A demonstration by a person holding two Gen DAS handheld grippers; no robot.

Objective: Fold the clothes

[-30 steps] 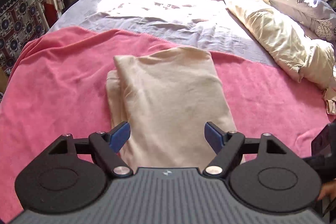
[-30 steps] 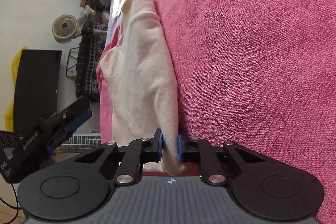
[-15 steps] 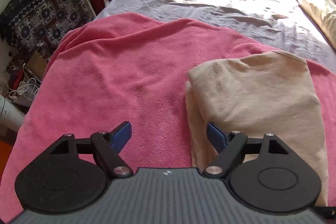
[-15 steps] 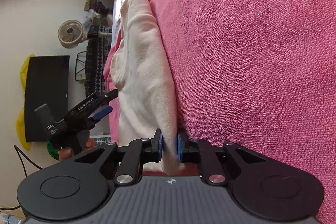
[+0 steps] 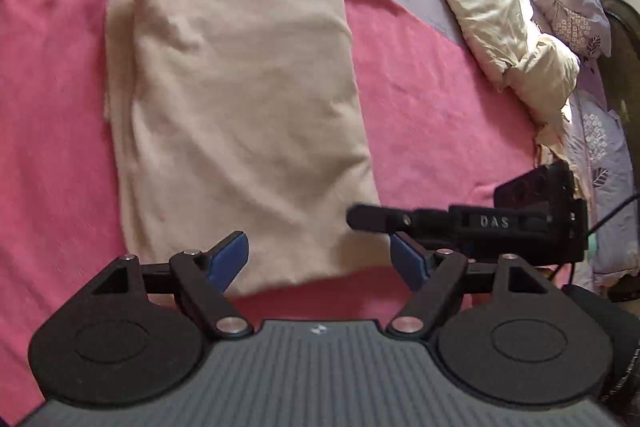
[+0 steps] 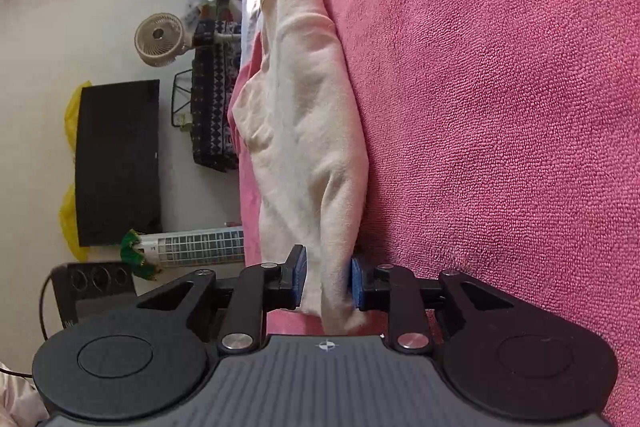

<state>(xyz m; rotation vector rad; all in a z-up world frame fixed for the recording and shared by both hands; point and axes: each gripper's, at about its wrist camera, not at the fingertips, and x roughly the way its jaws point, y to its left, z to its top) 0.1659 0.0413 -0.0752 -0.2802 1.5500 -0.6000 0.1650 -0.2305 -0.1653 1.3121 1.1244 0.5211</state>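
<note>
The right tool (image 6: 326, 283) has just been opening; its blue pads now stand slightly apart around the near edge of the folded beige garment (image 6: 308, 147), no longer pinching it. The left tool (image 5: 320, 255) gapes wide, empty, over the garment's near edge. Only the left view shows the whole garment lying flat on the pink blanket (image 5: 432, 99), and the pillow (image 5: 492, 7) beyond; only the right view shows a fan (image 6: 158, 39).

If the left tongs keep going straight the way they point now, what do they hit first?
Most likely the folded beige garment: its near edge lies straight ahead of the open left tongs, on the pink towel. The right tongs come in from the side and might brush past; depth is unclear.
</note>
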